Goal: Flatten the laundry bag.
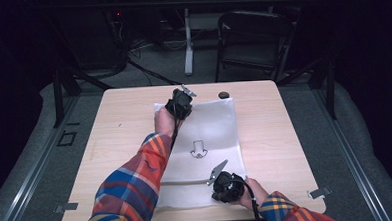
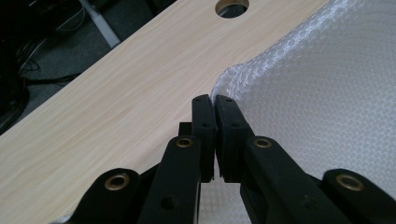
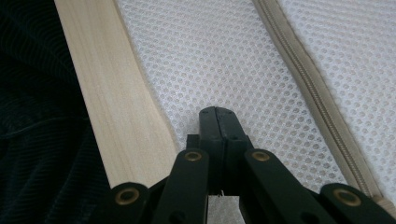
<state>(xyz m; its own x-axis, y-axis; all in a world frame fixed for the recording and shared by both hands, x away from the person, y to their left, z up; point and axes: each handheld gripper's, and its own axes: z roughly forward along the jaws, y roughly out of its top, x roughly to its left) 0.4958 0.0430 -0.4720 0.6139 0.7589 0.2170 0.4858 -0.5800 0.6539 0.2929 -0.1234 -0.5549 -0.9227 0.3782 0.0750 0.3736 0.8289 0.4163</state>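
On the bench (image 1: 110,144):
Left claw (image 2: 215,100): clamped on mesh bag (image 1: 205,135) corner.
Right claw (image 3: 217,112): closed over mesh; zipper (image 3: 317,102) beside it, seen close.

White honeycomb-mesh bag (image 1: 205,135), beige zip (image 3: 317,102), seemingly pale woodgrain table (image 1: 120,144)

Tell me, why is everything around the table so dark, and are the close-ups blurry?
High view: light falls on the table and white mesh bag; surroundings stay dim. Left gripper view: mesh sharp, jaws near the lens soft. Right gripper view: bag's zipper crisp, no glare.
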